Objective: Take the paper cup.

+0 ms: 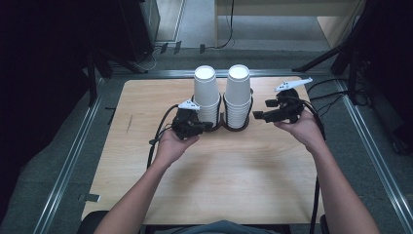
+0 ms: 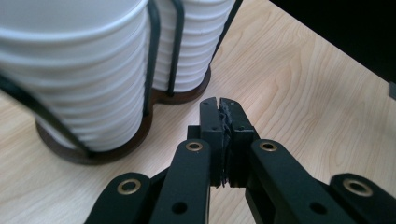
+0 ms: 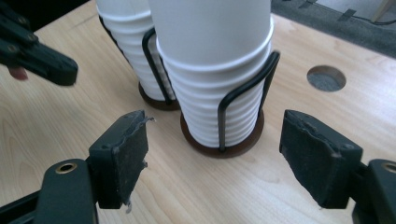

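Two tall stacks of white paper cups stand in a black wire holder with a dark round base (image 1: pixel 234 127) at the far middle of the wooden table (image 1: pixel 219 185). In the high view the left stack (image 1: pixel 206 92) and the right stack (image 1: pixel 238 95) stand side by side. My left gripper (image 1: pixel 210 126) is low beside the left stack (image 2: pixel 70 70), its jaws (image 2: pixel 220 105) shut with nothing between them. Just to the right of the right stack (image 3: pixel 212 70), my right gripper (image 1: pixel 257 115) is open (image 3: pixel 217 149), and its pads (image 3: pixel 126 149) stay clear of the cups.
A round hole (image 3: pixel 326 78) is cut in the tabletop behind the holder. My left gripper's black body (image 3: pixel 42 58) shows at the left of the right gripper view. Cables trail from both grippers. Metal rails and dark stands border the table.
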`<action>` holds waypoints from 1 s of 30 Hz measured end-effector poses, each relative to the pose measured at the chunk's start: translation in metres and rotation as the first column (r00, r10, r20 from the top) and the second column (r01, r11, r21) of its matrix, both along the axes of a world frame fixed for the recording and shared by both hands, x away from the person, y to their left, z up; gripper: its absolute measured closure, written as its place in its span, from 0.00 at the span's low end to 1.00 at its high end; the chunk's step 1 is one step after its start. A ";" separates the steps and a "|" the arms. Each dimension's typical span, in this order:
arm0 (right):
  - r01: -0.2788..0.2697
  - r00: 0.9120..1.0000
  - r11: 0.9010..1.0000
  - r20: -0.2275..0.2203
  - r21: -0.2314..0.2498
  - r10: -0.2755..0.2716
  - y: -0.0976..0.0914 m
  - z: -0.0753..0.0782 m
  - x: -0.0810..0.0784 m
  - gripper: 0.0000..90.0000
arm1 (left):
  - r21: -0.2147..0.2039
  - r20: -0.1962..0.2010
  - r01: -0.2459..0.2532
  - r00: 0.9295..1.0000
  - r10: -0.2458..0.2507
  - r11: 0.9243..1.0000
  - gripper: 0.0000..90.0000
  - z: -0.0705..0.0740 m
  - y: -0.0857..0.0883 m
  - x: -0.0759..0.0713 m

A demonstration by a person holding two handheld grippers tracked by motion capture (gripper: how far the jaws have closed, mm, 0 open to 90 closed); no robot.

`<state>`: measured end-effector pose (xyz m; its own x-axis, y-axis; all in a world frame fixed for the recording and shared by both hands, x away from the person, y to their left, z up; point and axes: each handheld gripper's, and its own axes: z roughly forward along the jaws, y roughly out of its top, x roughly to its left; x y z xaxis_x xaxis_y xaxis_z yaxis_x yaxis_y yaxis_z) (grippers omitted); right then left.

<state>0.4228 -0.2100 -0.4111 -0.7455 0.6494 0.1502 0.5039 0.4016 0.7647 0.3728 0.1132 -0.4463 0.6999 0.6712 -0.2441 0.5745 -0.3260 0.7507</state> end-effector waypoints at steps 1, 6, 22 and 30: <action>-0.005 1.000 1.000 -0.006 0.002 0.005 0.001 0.006 0.004 0.26 | 0.001 -0.001 0.000 1.000 0.000 1.000 0.98 0.000 -0.004 0.002; -0.020 1.000 1.000 0.006 -0.020 0.020 0.006 0.021 0.011 0.25 | 0.026 0.004 -0.006 1.000 0.006 1.000 0.98 0.005 -0.017 0.011; -0.043 0.999 0.998 0.027 -0.050 0.044 0.029 0.054 0.029 0.22 | 0.033 -0.011 -0.034 0.999 0.034 0.999 1.00 0.017 -0.044 0.029; -0.047 0.998 0.997 0.045 -0.053 0.050 0.040 0.066 0.032 0.20 | 0.045 0.005 -0.050 0.999 0.050 0.998 1.00 0.020 -0.055 0.033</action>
<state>0.4551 -0.1697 -0.3453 -0.7816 0.6183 0.0820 0.4476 0.4645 0.7641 0.4060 0.0586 -0.4267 0.6662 0.7155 -0.2104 0.5882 -0.3306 0.7380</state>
